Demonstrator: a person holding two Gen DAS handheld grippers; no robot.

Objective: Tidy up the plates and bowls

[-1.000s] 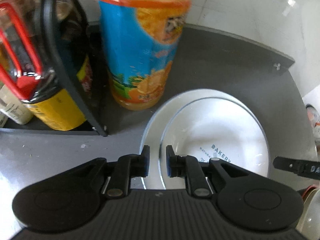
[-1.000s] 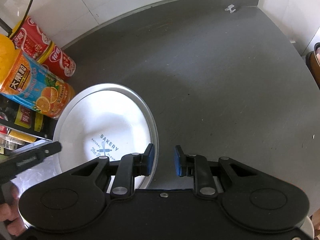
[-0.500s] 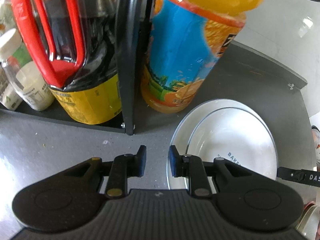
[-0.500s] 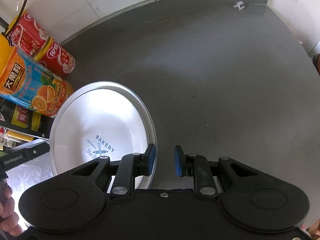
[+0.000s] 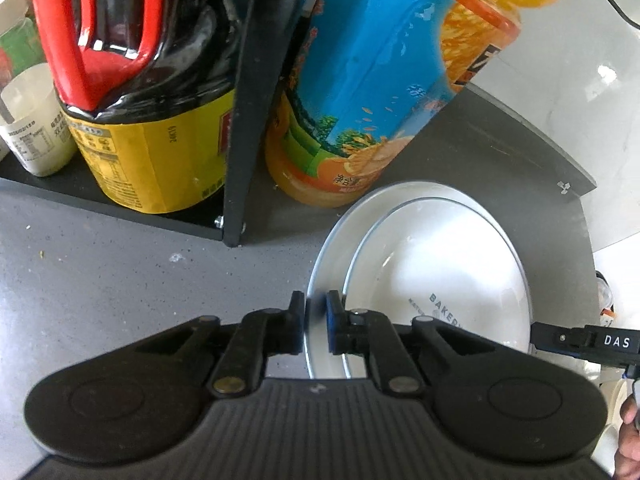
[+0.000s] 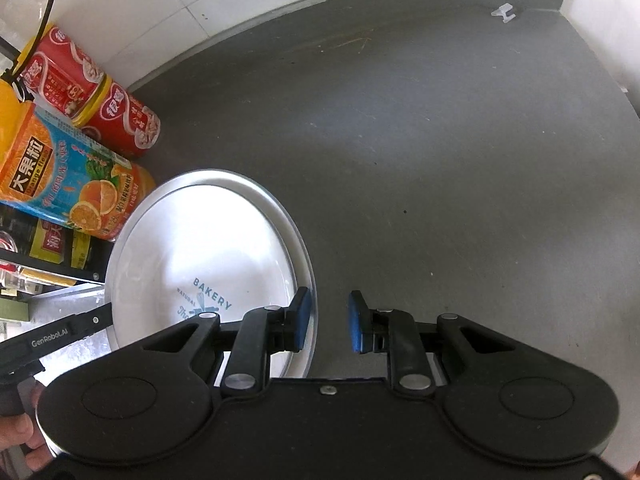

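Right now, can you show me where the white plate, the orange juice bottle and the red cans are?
white BAKERY plate [image 6: 208, 256], right wrist view, on its glossy middle above the lettering.
orange juice bottle [image 5: 360, 92], left wrist view, on its blue label.
red cans [image 6: 100, 100], right wrist view, on the side of the nearer can.

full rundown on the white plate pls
The plate is white, round, glossy like ceramic, with a thin grey rim line and a blue BAKERY print with a whisk. It sits inside a wider pale dish on the grey counter, close to the juice bottle. The left gripper straddles the near rim; contact is unclear.
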